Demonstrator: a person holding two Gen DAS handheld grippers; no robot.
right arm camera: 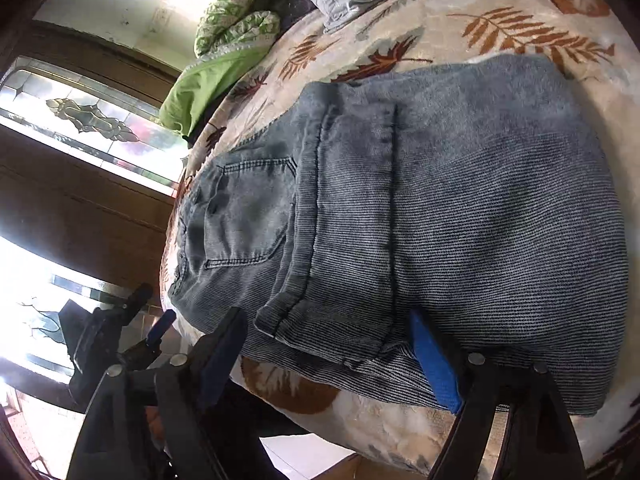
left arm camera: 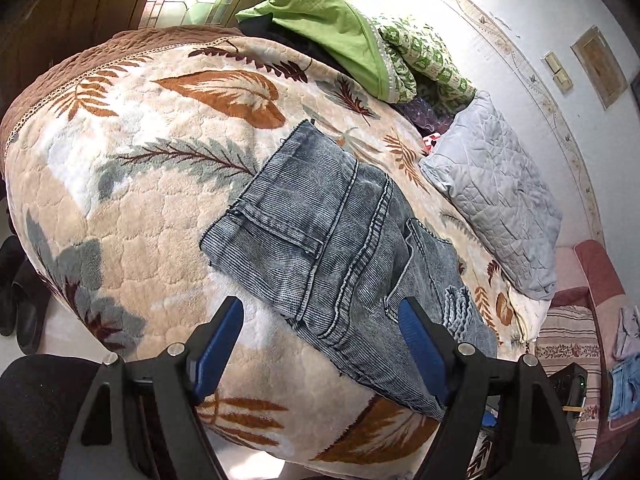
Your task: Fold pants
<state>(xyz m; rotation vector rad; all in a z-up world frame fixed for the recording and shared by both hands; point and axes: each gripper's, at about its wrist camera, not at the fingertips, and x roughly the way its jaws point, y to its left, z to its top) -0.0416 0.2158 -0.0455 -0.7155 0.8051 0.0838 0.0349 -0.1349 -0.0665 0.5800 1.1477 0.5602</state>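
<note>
1. Two views show one pair of grey-blue pants, folded into a thick packet on a bed.
2. Left wrist view: the pants (left arm camera: 344,240) lie on a plush blanket (left arm camera: 132,184) with a pattern of brown and grey leaves. The cloth is ribbed like corduroy, with doubled seams and a patch pocket on top. The left gripper (left arm camera: 322,312) stands wide, its blue ribbed pads apart, nothing between them. Beyond lie a quilted grey pillow (left arm camera: 496,192) and a green cloth (left arm camera: 332,28).
3. Right wrist view: the pants (right arm camera: 460,216) fill the middle, a back pocket at their left. The right gripper (right arm camera: 328,320) is wide too; its pads stand at the near edge of the packet and press on nothing. The left gripper (right arm camera: 160,326) shows at the lower left, off the bed's edge.
</note>
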